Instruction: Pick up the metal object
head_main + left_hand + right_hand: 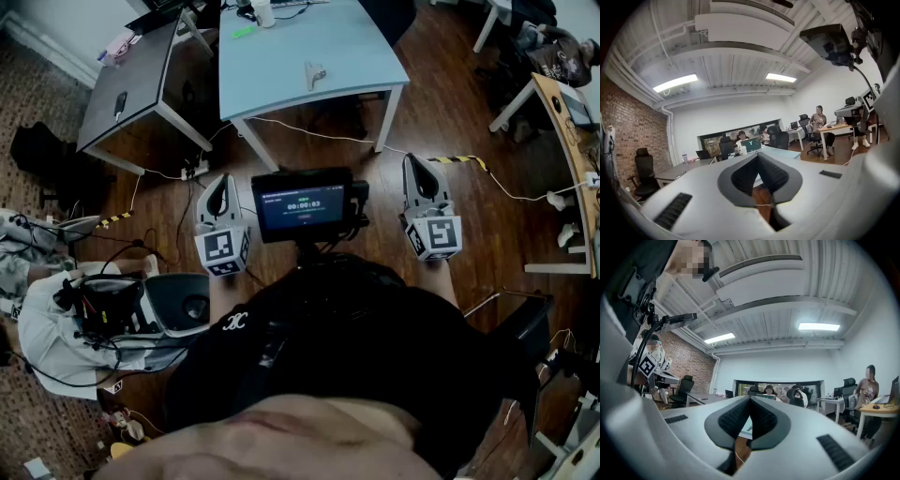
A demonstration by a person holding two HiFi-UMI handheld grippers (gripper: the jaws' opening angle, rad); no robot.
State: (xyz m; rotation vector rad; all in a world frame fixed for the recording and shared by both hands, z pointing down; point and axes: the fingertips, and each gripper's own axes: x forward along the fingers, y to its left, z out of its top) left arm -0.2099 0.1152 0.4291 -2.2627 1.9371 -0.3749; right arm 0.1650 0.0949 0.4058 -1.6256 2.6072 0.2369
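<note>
Left gripper (223,183) and right gripper (419,161) are pinched together, empty: open one wide, reach the metal object (314,73) at 12 o'clock

The metal object (315,73) lies on the table (272,56) ahead, near its middle, with a cup (264,13) at the far edge. A second table (141,75) stands just left of it — a desk (567,131) well off to the right. Nearer, over the floor (441,103), the left gripper (222,192) and right gripper (421,178) flank a small screen (302,204) — one on each side.
</note>
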